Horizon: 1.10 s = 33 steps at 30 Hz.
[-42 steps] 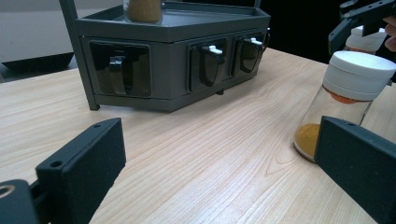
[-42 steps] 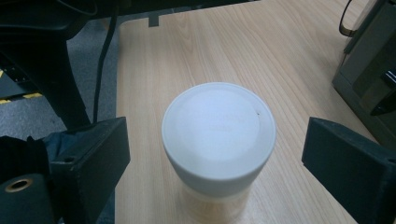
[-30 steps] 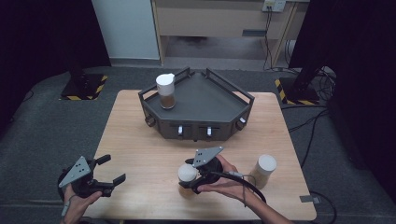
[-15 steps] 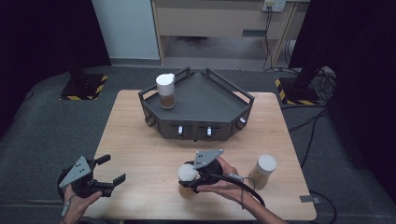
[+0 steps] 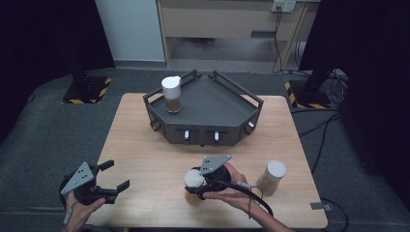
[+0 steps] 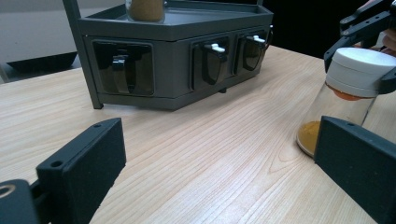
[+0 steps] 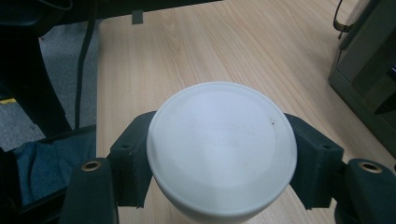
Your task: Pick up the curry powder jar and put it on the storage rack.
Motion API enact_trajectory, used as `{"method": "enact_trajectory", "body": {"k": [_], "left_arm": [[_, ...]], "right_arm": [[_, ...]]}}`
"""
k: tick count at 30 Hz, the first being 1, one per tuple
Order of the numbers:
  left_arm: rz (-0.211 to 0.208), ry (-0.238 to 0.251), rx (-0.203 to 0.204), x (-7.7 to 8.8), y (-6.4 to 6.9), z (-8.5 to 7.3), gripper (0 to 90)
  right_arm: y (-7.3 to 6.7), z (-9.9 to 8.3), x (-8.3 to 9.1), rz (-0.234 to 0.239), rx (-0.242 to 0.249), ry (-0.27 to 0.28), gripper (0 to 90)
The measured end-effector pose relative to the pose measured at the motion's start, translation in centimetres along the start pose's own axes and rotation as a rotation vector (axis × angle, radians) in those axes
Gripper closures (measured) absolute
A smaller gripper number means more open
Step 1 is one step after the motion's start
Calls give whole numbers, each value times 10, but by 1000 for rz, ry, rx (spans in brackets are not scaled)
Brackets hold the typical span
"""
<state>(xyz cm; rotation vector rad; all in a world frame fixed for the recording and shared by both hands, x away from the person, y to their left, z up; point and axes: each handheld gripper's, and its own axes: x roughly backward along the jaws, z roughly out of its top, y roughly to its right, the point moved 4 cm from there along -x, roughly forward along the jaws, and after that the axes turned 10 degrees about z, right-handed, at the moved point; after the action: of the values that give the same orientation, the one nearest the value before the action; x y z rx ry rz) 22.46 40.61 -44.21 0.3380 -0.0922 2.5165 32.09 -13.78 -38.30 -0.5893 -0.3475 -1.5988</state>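
Low in the centre of the high view, the right gripper [image 5: 197, 186] has its jaws closed on the white lid of a spice jar [image 5: 194, 181], which stands on the tabletop [image 5: 145, 145] with its long axis close to upright, lid uppermost; the left gripper view shows it at the right edge, glass body leaning slightly, orange-brown powder settled at its base. In the right gripper view the round lid faces the camera, a jaw pressed against each side. The left gripper [image 5: 112, 176] sits at the lower left of the high view, jaws wide apart and holding nothing. A second white-lidded jar [image 5: 271, 177] stands upright at the lower right, well apart from the first. Across the upper middle of the pale wooden tabletop rests a dark grey angular rack [image 5: 227, 104] carrying a third jar [image 5: 172, 94] at its left end. Grey carpet surrounds the table, with black curtains at both sides and cables at the upper right
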Motion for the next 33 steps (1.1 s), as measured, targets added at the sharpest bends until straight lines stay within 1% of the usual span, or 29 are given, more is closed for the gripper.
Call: {"method": "enact_trajectory", "body": {"k": [1,7,10,11,12,15,16,17,20,24,25,26,28,29,31,32,33], "left_arm": [[1,-2,-1,0,0,0,13],[0,-2,0,0,0,0,13],[-2,-1,0,-1,0,0,13],[-3,-4,-3,-1,0,0,13],[-3,-4,-3,-1,0,0,13],[-5,-7,-6,-1,0,0,13],[-5,-6,-5,-1,0,0,13],[-6,-5,-4,-1,0,0,13],[-5,-5,-2,-1,0,0,13],[-7,-6,-2,-2,-1,0,13],[-7,-6,-2,-2,-1,0,13],[-7,-8,-2,-2,-1,0,13],[-7,-9,-2,-2,-1,1,13],[-7,-9,-2,-2,-1,1,13],[-7,-9,-1,-2,-1,1,13],[-7,-9,-1,-2,-1,1,13],[-8,-10,-1,-2,-1,1,13]], "right_arm": [[1,0,1,-3,-7,0,342],[1,4,9,-20,-13,10,342],[2,9,16,-32,-18,18,342],[3,13,21,-38,-21,17,342],[3,13,21,-38,-21,17,342],[4,20,29,-50,-26,26,341],[5,24,35,-58,-25,30,342],[5,24,35,-58,-25,30,342],[8,32,45,-73,-38,41,342],[12,41,55,-83,-52,41,342],[12,41,55,-83,-52,41,342],[15,47,61,-87,-63,36,342],[17,52,65,-97,-64,28,342],[17,52,65,-97,-64,28,342],[20,60,72,-112,-76,24,342],[20,60,72,-112,-76,24,342],[23,64,77,-122,-86,24,342]]}}
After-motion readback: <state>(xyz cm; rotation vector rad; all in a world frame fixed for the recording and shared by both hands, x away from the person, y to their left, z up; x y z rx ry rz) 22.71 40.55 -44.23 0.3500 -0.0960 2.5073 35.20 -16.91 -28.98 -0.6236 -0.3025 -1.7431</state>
